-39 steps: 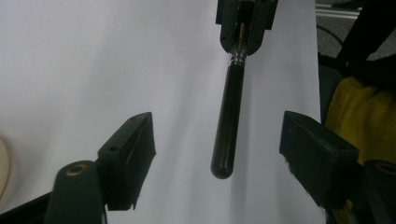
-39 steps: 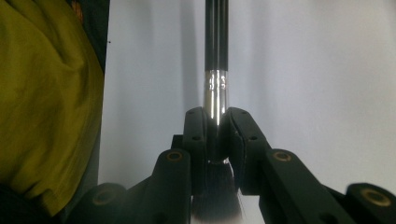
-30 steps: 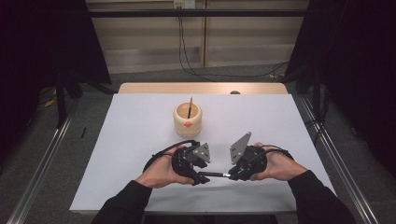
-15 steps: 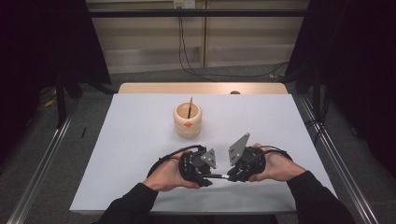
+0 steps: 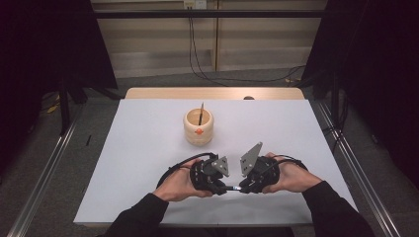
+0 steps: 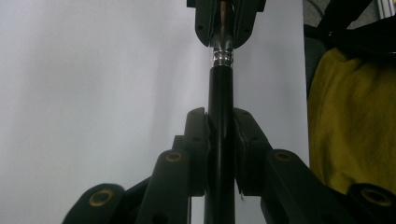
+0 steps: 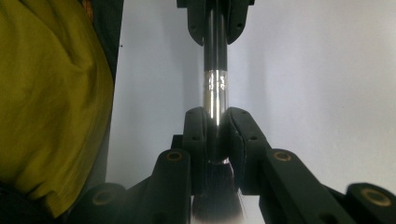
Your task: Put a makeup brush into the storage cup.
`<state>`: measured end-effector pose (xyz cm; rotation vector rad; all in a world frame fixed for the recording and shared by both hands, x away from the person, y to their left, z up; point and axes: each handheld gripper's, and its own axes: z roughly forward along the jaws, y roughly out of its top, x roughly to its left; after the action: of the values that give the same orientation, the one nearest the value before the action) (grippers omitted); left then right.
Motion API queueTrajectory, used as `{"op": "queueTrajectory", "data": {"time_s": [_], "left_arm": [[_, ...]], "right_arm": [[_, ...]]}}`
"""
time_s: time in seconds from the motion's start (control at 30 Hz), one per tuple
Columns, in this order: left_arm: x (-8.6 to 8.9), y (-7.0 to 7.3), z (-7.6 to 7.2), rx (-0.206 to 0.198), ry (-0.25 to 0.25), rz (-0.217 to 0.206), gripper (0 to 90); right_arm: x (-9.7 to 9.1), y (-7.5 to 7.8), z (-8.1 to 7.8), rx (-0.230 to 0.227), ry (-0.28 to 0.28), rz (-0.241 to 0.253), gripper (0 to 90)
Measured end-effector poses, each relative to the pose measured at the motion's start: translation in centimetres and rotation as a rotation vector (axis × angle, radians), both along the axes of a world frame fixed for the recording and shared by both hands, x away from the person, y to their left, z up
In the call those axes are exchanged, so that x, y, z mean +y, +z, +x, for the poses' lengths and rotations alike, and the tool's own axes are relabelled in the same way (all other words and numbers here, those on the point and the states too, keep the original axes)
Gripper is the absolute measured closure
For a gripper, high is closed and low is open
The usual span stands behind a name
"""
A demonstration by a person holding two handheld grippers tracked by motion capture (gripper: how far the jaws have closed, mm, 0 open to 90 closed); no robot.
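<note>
While right gripper [image 7: 215, 116] clamps brush [image 7: 215, 88], left gripper [image 6: 220, 116] just closed on handle.

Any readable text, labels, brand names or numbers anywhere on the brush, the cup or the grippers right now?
None can be read.
Wooden cup: a small orange mark on its front, too small to tell whether it is a logo or letters.
Brush: its silver ferrule shows only reflections, its black handle no print.
Left gripper, right gripper: no lettering visible.

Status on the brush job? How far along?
Done: one brush already stands in the wooden cup. In hand: both hand-held grippers clamp the makeup brush, right at the ferrule, left, jaws just closed, on the black handle. Left: probably carrying it to the cup.
</note>
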<state>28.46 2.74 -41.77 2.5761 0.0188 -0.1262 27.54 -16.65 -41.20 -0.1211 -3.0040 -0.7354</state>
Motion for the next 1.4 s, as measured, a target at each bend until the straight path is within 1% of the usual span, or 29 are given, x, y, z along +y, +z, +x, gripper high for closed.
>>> {"op": "queueTrajectory", "data": {"time_s": [0.03, 0.07, 0.2, 0.23, 0.27, 0.3, 0.33, 0.43, 0.47, 0.63, 0.7, 0.73, 0.77, 0.8, 0.83, 0.9, 0.93, 0.97, 1.0, 1.03, 1.07, 1.1, 1.13, 1.17, 1.2, 1.23, 1.27, 1.33, 1.4], "left_arm": [[0.0, -0.1, -0.1, -0.003, 0.01, -0.013, 78.3], [0.0, 0.0, -0.2, -0.009, 0.008, -0.006, 78.6], [0.0, -0.1, -0.3, 0.0, 0.013, -0.011, 79.0], [0.0, -0.1, -0.2, -0.003, 0.004, -0.01, 79.0], [0.0, -0.1, -0.3, 0.0, 0.017, -0.009, 79.0], [0.1, 0.0, -0.2, -0.003, 0.004, -0.011, 79.1], [0.1, 0.0, -0.2, -0.015, 0.0, -0.017, 79.1], [0.1, 0.0, -0.2, -0.02, -0.003, -0.016, 79.2], [0.1, 0.0, -0.3, -0.02, -0.004, -0.01, 79.2], [0.1, -0.2, -0.3, -0.009, -0.001, -0.012, 79.3], [0.2, -0.2, -0.2, 0.0, 0.007, -0.019, 79.2], [0.2, -0.3, -0.1, -0.009, 0.002, -0.022, 79.2], [0.3, -0.3, -0.2, -0.005, 0.025, -0.027, 79.3], [0.3, -0.3, -0.1, 0.004, 0.022, -0.023, 79.2], [0.4, -0.3, -0.1, -0.001, 0.026, -0.023, 79.2], [0.5, -0.3, -0.1, 0.003, 0.027, -0.028, 79.2], [0.5, -0.3, -0.1, 0.005, 0.037, -0.033, 79.2], [0.5, -0.2, 0.1, 0.014, 0.021, -0.029, 79.2], [0.6, -0.2, 0.0, 0.011, 0.033, -0.031, 79.2], [0.6, -0.2, 0.0, 0.014, 0.045, -0.041, 79.2], [0.6, -0.3, 0.0, 0.018, 0.04, -0.038, 79.2], [0.7, -0.1, 0.2, 0.045, 0.015, -0.026, 79.2], [0.6, -0.3, 0.1, 0.034, 0.029, -0.041, 79.2], [0.7, -0.2, -0.1, 0.015, 0.042, -0.033, 79.2], [0.7, -0.2, 0.0, 0.015, 0.05, -0.035, 79.2], [0.7, -0.2, 0.1, 0.018, 0.041, -0.036, 79.2], [0.8, -0.3, 0.0, 0.02, 0.053, -0.041, 79.2], [1.0, -0.2, 0.1, 0.022, 0.06, -0.044, 79.2], [1.1, -0.2, 0.2, 0.025, 0.071, -0.056, 79.2]], "right_arm": [[0.0, 0.0, 0.0, 0.003, 0.002, 0.002, 77.4], [0.0, 0.0, 0.0, -0.001, 0.005, 0.008, 77.3], [0.0, -0.1, 0.0, -0.003, 0.003, 0.012, 77.2], [0.0, -0.1, 0.0, -0.002, 0.006, 0.013, 77.2], [0.0, -0.1, 0.0, -0.003, 0.004, 0.015, 77.1], [0.0, -0.1, 0.0, -0.002, 0.004, 0.016, 77.0], [0.0, -0.1, 0.0, 0.006, 0.001, 0.018, 76.9], [-0.1, -0.1, 0.1, 0.005, -0.001, 0.029, 76.5], [-0.1, -0.2, 0.1, 0.007, -0.011, 0.031, 76.2], [-0.1, -0.4, 0.1, 0.021, -0.003, 0.03, 72.5], [-0.1, -0.5, 0.2, 0.019, -0.008, 0.041, 69.0], [-0.1, -0.5, 0.2, 0.019, -0.012, 0.044, 66.9], [-0.1, -0.5, 0.3, 0.015, -0.015, 0.05, 62.3], [-0.2, -0.4, 0.3, 0.022, -0.026, 0.059, 59.8], [-0.2, -0.5, 0.3, 0.019, -0.03, 0.063, 58.2], [-0.3, -0.5, 0.3, 0.013, -0.034, 0.068, 49.5], [-0.4, -0.5, 0.3, 0.016, -0.049, 0.069, 45.1], [-0.4, -0.5, 0.5, 0.013, -0.052, 0.076, 41.4], [-0.5, -0.6, 0.5, 0.004, -0.06, 0.08, 37.2], [-0.5, -0.6, 0.5, 0.008, -0.071, 0.083, 31.5], [-0.5, -0.6, 0.5, -0.002, -0.076, 0.086, 27.7], [-0.5, -0.7, 0.6, 0.0, -0.083, 0.095, 24.2], [-0.5, -0.7, 0.6, -0.004, -0.078, 0.093, 17.9], [-0.5, -0.8, 0.6, -0.001, -0.092, 0.083, 13.4], [-0.4, -0.9, 0.6, -0.007, -0.098, 0.083, 9.4], [-0.5, -0.9, 0.7, -0.009, -0.1, 0.086, 8.2], [-0.5, -0.9, 0.7, -0.013, -0.106, 0.092, 7.6], [-0.6, -0.8, 0.8, -0.011, -0.114, 0.113, 2.2], [-0.9, -0.8, 0.8, -0.015, -0.112, 0.134, 4.5]]}}
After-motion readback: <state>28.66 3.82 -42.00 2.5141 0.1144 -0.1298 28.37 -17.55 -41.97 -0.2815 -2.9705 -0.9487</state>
